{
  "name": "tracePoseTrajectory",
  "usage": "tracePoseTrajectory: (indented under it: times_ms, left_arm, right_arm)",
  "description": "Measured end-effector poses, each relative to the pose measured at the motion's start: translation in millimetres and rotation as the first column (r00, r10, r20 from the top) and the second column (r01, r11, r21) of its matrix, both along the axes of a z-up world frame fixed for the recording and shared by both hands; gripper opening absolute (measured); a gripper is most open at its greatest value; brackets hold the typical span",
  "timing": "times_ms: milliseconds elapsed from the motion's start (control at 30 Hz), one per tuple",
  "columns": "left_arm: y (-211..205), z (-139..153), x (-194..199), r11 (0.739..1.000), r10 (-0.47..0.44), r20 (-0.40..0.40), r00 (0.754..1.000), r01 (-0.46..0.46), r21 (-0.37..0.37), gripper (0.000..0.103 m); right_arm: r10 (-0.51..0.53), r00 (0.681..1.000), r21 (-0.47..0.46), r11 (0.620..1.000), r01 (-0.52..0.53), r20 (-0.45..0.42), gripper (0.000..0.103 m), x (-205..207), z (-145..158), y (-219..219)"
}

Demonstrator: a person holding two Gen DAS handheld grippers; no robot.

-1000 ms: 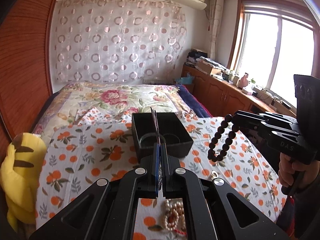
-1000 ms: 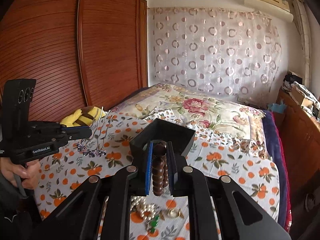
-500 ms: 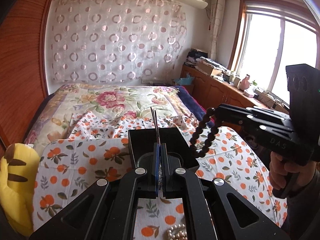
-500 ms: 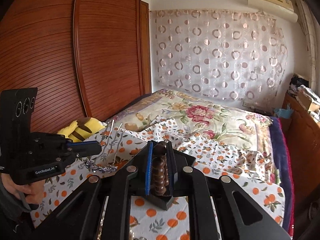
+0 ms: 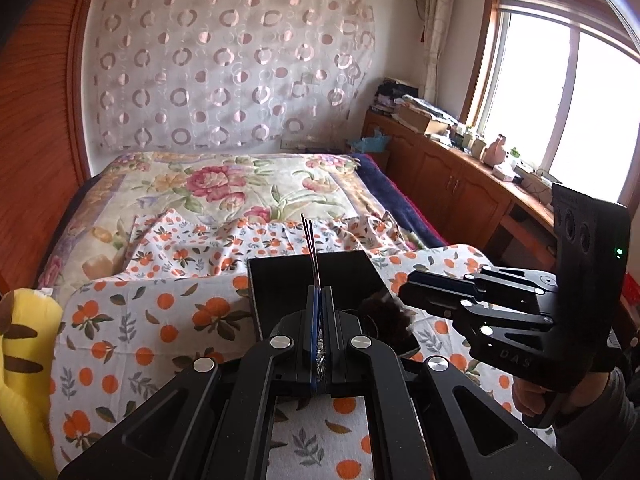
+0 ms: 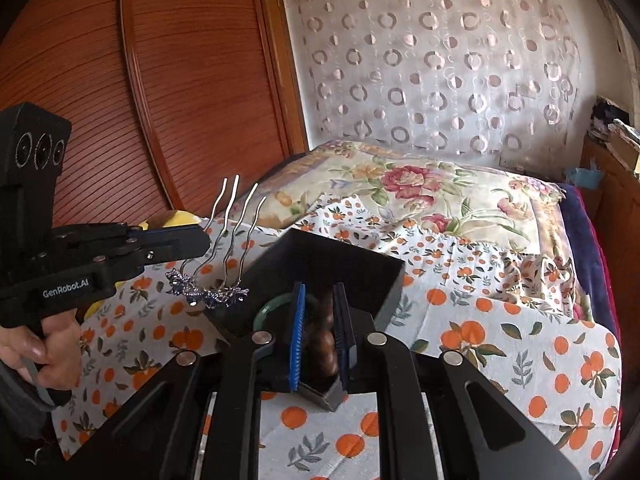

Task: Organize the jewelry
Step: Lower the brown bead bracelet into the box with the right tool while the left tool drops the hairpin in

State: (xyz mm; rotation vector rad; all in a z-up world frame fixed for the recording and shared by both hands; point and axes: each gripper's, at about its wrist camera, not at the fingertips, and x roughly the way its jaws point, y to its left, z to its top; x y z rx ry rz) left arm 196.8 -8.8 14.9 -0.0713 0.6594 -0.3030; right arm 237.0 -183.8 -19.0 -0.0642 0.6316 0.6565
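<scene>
My left gripper (image 6: 200, 242) pinched a silver hair comb (image 6: 224, 248) beside the black box (image 6: 340, 264), while my right gripper (image 6: 320, 334) held brown wooden beads (image 6: 322, 340) over it.

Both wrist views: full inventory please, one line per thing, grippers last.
Box: 1, black, open, on the orange-print cloth, under both grippers.
Bangle: 1, green, inside the box.
Bead bracelet: 1, dark brown wood, between the right gripper's fingers over the box.
Hair comb: 1, silver prongs with purple flowers, held above the box's left edge.
Cloth: 1, white with oranges, over the bed.
Quilt: 1, floral, behind the cloth.
Plush toy: 1, yellow with brown stripes, far left.
Curtain: 1, pink circles, back wall.
Left gripper: shut on the hair comb.
Right gripper: partly open around the bracelet.
</scene>
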Motion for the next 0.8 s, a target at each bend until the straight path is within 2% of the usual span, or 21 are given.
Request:
tracePoseTrajectory:
  times_ms: [300,533,800]
  left_arm:
    - [-16.7,-8.0,19.1,1.0,-0.029,-0.032,0.999,0.03,0.009,0.001]
    - [-27.1,-15.9,25.2,0.997,-0.073,-0.068,0.995,0.072,-0.022,0.001]
    - [-25.4,-30.6,37.0,0.998,-0.064,-0.111,0.992,0.064,-0.006,0.001]
  right_arm:
    - [-0.087,0.996,-0.014,0.996,0.087,-0.005,0.019,14.4,-12.7,-24.7]
    - [-0.096,0.995,-0.022,0.995,0.095,-0.017,0.019,19.1,-19.8,-26.4]
    - [-0.103,0.994,-0.025,0.994,0.102,-0.022,0.019,22.0,-21.5,-28.6]
